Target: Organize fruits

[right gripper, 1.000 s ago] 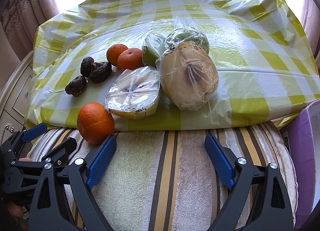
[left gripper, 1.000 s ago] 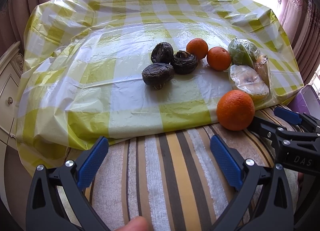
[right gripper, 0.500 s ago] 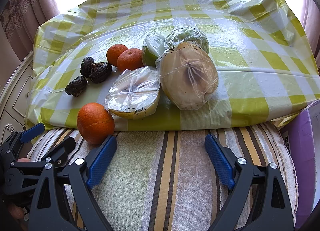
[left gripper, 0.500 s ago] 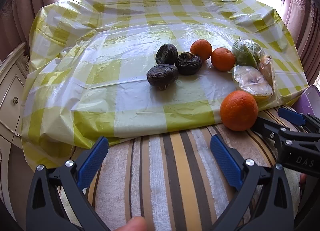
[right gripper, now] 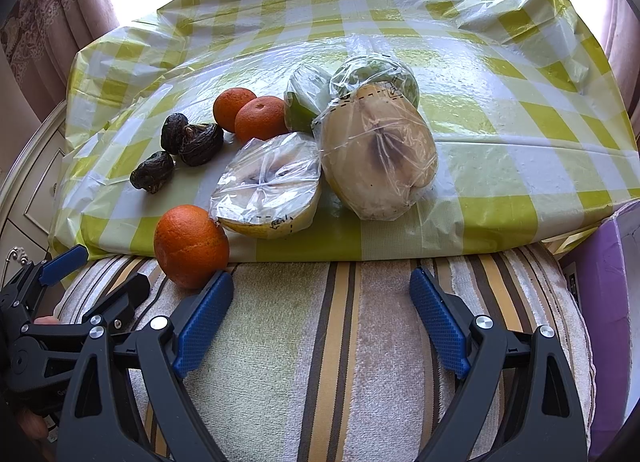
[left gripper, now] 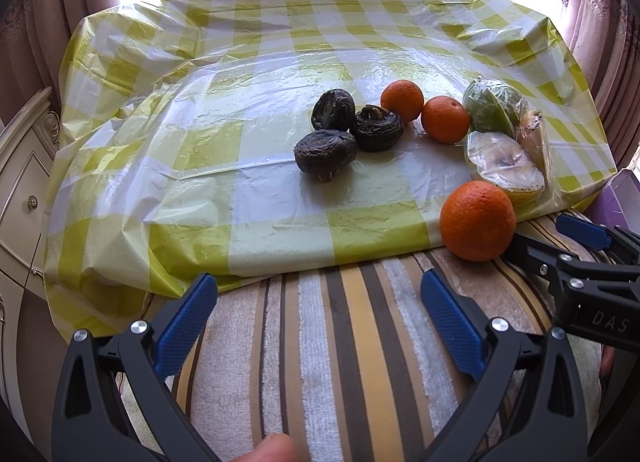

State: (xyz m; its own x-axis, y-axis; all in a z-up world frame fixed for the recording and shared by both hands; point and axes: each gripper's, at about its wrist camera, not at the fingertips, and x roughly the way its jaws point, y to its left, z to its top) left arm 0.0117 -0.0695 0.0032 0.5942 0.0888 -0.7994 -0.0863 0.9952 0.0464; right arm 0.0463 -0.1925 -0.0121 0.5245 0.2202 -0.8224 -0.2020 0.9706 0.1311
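Fruit lies on a yellow-checked plastic cloth point(left gripper: 240, 150). Three dark wrinkled fruits point(left gripper: 326, 150) point(right gripper: 200, 142) sit mid-table, two small oranges point(left gripper: 444, 118) point(right gripper: 260, 118) to their right. Past those lie plastic-wrapped cut fruits point(right gripper: 376, 162) point(left gripper: 504, 166) and a wrapped green one point(right gripper: 308, 94). A bigger orange point(left gripper: 476, 220) point(right gripper: 190, 244) rests at the cloth's near edge on a striped towel point(left gripper: 340, 362). My left gripper point(left gripper: 318, 326) hovers open over the towel, nothing between its pads. My right gripper point(right gripper: 322, 318) is open too; its left pad sits just beside the big orange.
A cream cabinet with drawers point(left gripper: 20, 190) stands at the left of the table. Pink curtains point(left gripper: 52, 2) hang behind it and at the right. A purple box point(right gripper: 604, 302) sits at the right edge. A fingertip point(left gripper: 268, 450) shows at the bottom.
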